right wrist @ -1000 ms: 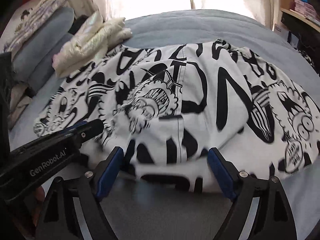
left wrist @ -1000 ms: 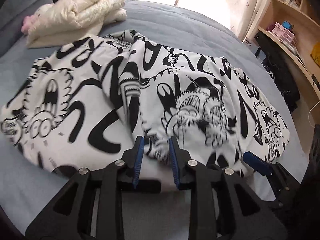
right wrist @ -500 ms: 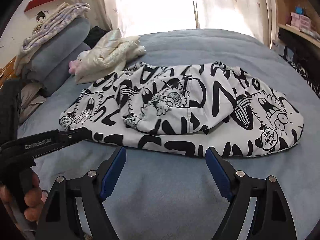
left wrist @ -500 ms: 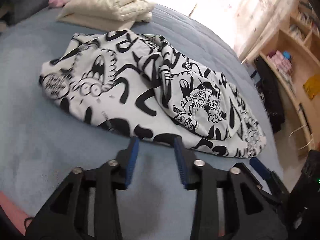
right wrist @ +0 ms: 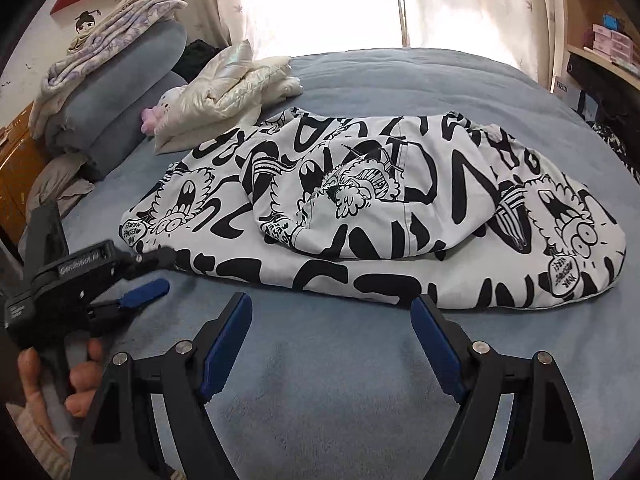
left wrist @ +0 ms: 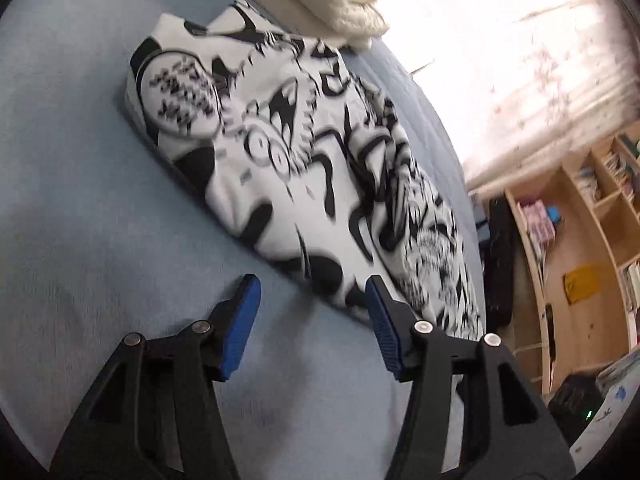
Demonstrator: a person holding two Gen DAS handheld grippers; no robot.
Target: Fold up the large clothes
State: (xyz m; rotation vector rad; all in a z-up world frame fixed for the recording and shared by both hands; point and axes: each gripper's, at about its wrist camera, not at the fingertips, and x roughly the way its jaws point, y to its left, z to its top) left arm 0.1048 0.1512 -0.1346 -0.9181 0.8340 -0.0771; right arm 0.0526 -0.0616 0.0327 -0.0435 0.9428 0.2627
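Note:
A large white garment (right wrist: pixel 380 220) with black cartoon print lies folded into a long bundle across the blue bed cover (right wrist: pixel 340 380). My right gripper (right wrist: pixel 331 304) hovers open over bare cover, just short of the garment's near edge, nothing between its blue pads. In the left wrist view the garment (left wrist: pixel 280 168) runs diagonally away, blurred by motion. My left gripper (left wrist: pixel 311 284) points at its near edge with its jaws opening; the pads press on nothing. In the right wrist view the left gripper (right wrist: pixel 160 274) sits by the garment's left end, held by a hand (right wrist: pixel 60 380).
A folded cream puffy jacket (right wrist: pixel 224 92) lies behind the garment, with a pink plush toy (right wrist: pixel 150 118) beside it. Grey pillows under a lilac blanket (right wrist: pixel 120 60) are stacked at the left. Wooden shelves (left wrist: pixel 580 260) stand beyond the bed's right side; bright curtains (right wrist: pixel 460 8) hang behind.
Both grippers have drawn back from the garment, which now lies free on the bed. The left gripper swung toward its left end, rolled, and its jaws widened.

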